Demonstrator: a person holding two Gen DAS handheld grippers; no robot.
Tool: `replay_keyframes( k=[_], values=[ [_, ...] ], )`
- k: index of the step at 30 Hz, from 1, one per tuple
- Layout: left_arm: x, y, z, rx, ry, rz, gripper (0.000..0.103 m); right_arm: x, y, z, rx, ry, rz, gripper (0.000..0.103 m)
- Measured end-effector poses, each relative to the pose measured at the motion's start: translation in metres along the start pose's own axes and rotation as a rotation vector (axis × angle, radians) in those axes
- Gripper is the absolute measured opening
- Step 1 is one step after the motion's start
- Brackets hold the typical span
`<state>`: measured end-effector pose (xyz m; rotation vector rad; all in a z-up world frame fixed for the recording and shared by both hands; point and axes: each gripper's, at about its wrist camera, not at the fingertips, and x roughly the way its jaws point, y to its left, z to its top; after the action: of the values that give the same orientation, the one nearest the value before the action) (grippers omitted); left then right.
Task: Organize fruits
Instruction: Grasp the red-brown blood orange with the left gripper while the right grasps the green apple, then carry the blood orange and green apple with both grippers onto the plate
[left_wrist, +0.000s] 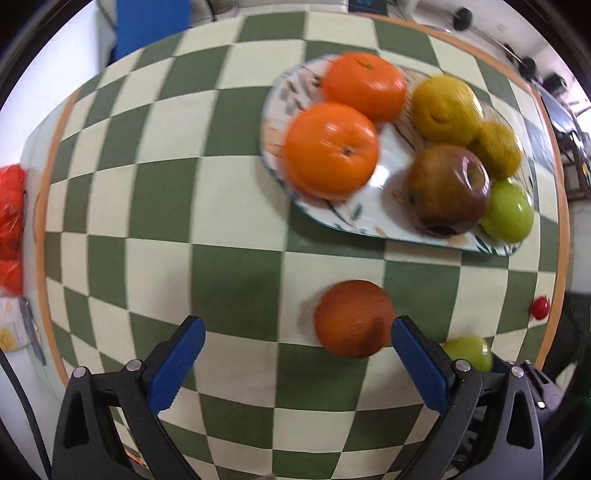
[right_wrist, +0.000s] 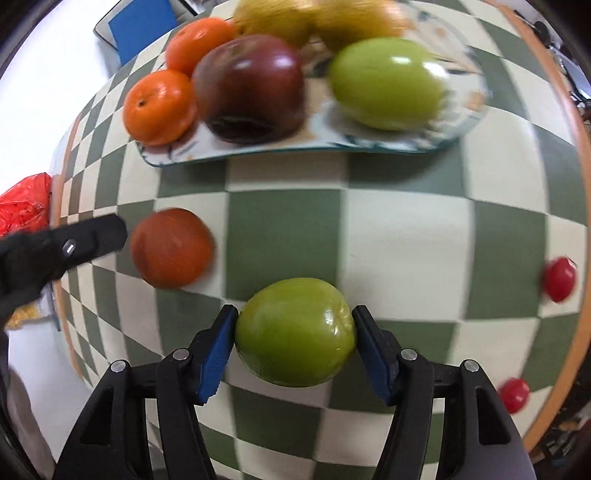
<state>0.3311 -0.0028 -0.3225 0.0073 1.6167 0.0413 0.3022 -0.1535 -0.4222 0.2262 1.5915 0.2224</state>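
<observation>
A green-and-cream checkered tablecloth with an orange border covers the table. An oval patterned plate of fruit sits on it. Just in front of the plate, a dark orange fruit rests on the cloth; a green apple is near it, farther from the plate. Two small red fruits lie well to the plate's right, near the cloth's border.

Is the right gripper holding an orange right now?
No, the right gripper has its blue pads against a green apple, while the dark orange sits apart on the tablecloth.
</observation>
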Motion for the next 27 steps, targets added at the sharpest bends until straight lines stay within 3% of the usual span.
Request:
replay_keyframes(
  k=[6,8,9,10,21,27],
  values=[
    [0.019,-0.033,-0.002,0.111,0.031,-0.001,0.098,-0.003,-0.032,-0.009,0.047,0.005,-0.048,0.066],
    [0.024,-0.041,-0.004,0.137,0.031,0.005,0.079,-0.001,-0.036,-0.011,0.057,0.005,-0.043,0.066],
    [0.026,-0.044,-0.005,0.144,0.034,0.009,0.059,0.0,-0.036,-0.012,0.059,0.007,-0.041,0.066],
    [0.03,-0.047,-0.006,0.147,0.043,0.017,0.053,0.0,-0.036,-0.012,0.059,0.007,-0.041,0.066],
    [0.007,-0.044,-0.032,0.1,-0.027,-0.04,0.053,-0.005,-0.034,-0.014,0.019,0.001,-0.064,0.066],
    [-0.046,-0.036,-0.028,0.043,-0.082,-0.171,0.052,-0.021,-0.045,-0.012,0.107,-0.009,0.07,0.066]
  ],
)
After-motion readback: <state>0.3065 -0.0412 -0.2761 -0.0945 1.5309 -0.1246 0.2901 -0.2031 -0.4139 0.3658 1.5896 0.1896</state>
